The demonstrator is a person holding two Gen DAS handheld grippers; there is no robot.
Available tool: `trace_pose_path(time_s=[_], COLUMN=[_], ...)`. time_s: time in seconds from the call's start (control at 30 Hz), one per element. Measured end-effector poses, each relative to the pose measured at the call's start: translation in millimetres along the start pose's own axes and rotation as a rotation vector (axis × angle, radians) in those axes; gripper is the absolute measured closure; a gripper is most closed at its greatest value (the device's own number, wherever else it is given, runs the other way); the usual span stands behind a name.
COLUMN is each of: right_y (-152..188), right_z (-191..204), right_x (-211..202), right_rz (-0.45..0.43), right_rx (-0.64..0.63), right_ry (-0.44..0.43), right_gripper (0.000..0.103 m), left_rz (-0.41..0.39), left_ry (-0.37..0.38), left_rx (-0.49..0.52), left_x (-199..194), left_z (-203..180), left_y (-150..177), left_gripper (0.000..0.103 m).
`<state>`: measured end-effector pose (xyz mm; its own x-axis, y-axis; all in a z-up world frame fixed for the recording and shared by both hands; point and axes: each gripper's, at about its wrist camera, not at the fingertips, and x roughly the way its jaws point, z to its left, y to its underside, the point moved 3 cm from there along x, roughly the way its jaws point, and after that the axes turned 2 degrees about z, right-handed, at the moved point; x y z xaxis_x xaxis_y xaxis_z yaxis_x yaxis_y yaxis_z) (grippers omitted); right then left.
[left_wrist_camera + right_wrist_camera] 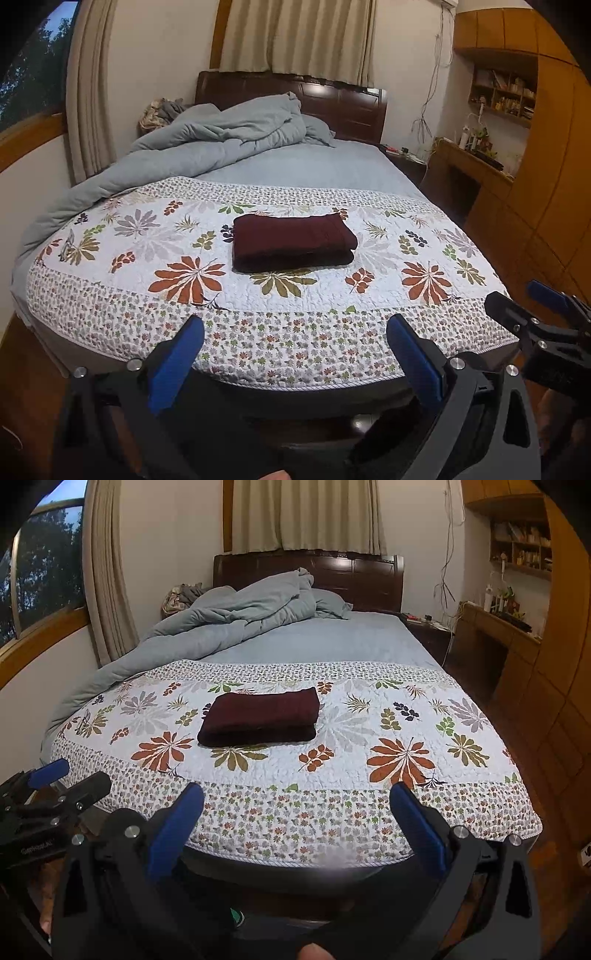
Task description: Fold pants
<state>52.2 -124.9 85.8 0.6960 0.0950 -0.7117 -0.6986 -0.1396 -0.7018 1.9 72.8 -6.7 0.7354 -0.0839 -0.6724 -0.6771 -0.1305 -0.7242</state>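
The dark maroon pants (293, 242) lie folded into a compact rectangle on the floral quilt (147, 295), near the middle of the bed's foot end; they also show in the right wrist view (260, 718). My left gripper (295, 326) is open and empty, held back over the bed's front edge. My right gripper (297, 794) is open and empty, likewise over the front edge, well short of the pants. The right gripper also shows at the right of the left wrist view (524, 299), and the left gripper shows at the left of the right wrist view (77, 775).
A rumpled grey-blue duvet (207, 144) is piled at the head and left side of the bed, before a dark wooden headboard (343, 99). A wooden desk (469, 166) and wardrobe (554, 147) stand to the right. Curtains (88, 92) and a window are at the left.
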Motion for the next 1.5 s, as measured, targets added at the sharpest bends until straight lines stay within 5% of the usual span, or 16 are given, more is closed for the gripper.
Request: trace_pose_path(time_s=[1.5], right_y=[3.6], right_z=[2.3], right_x=[7.8], right_rz=[0.020], right_rx=[0.024], right_ry=[-0.019], right_gripper=[0.003], left_rz=[-0.051], left_ry=[-0.081], left_rx=[0.023], left_x=[-17.6], left_z=[-3.3], left_y=[0.6], left_gripper=[0.004])
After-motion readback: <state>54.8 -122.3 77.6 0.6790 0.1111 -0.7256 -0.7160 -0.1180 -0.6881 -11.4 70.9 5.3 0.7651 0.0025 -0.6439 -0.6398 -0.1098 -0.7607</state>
